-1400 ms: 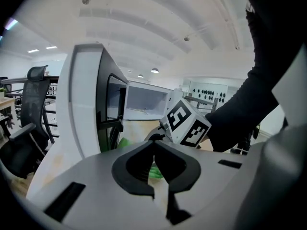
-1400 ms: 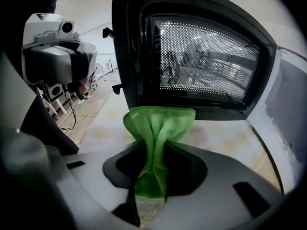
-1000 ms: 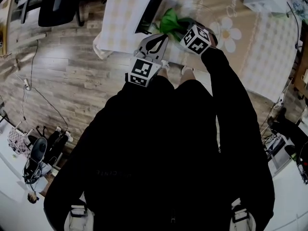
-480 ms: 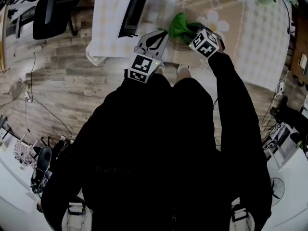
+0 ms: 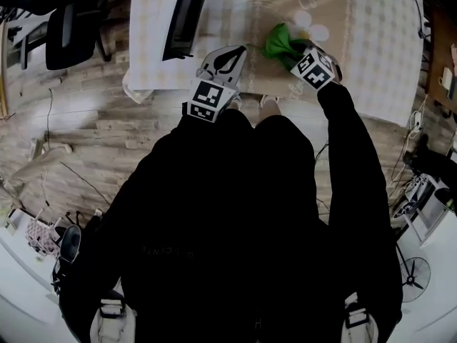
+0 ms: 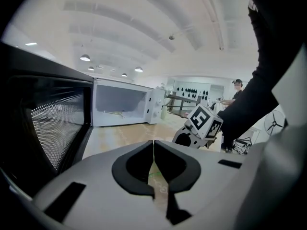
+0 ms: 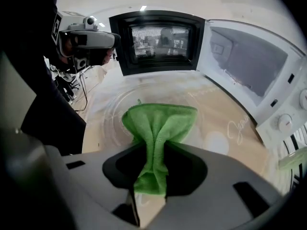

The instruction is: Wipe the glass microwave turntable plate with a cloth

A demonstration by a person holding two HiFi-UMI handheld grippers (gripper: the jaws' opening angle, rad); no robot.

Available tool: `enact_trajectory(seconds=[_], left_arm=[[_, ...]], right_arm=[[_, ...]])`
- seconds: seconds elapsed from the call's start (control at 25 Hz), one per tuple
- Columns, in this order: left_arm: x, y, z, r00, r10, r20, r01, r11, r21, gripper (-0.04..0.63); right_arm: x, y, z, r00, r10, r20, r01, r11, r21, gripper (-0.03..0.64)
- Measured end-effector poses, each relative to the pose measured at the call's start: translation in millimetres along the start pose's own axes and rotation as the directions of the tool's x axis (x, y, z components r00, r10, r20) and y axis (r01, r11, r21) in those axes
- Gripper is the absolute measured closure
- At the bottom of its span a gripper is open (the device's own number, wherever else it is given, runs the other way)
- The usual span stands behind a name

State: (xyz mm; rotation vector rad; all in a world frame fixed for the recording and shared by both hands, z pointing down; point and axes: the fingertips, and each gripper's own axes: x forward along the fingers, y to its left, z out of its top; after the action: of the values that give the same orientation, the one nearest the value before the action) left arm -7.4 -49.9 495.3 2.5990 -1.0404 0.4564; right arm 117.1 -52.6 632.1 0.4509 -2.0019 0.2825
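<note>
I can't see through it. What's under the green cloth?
The clear glass plate lies under the green cloth, its rings showing around it. The part right beneath the cloth is covered.

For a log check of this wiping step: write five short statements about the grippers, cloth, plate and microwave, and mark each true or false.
1. The right gripper is shut on the green cloth. True.
2. The left gripper holds the glass plate. False: its jaws are together on nothing.
3. The microwave door is closed. False: it stands open.
4. The glass plate lies on the table, outside the microwave. True.
5. The cloth is blue. False: it is green.
</note>
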Motion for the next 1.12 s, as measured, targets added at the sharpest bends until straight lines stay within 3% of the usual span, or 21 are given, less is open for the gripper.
enact_trajectory(seconds=[0.6,0.8,1.12], left_arm=[[-24,6,-6,1.0,0.0,-0.001,0.0,1.0,0.021,0.574],[-38,13,-10,1.0,0.01,0.003,-0.01,1.0,0.02,0.574],[-59,21,-18,1.0,0.019,0.009,-0.019,0.999,0.032,0.574]], right_arm=[[-28,-12,-33,0.996,-0.072,-0.05,0.076,0.995,0.07,0.49],[-37,4,2,0.997,-0.067,0.048,0.06,0.99,0.126,0.489],[-10,52,86,0.985,0.001,0.172,-0.014,0.997,0.079,0.489]])
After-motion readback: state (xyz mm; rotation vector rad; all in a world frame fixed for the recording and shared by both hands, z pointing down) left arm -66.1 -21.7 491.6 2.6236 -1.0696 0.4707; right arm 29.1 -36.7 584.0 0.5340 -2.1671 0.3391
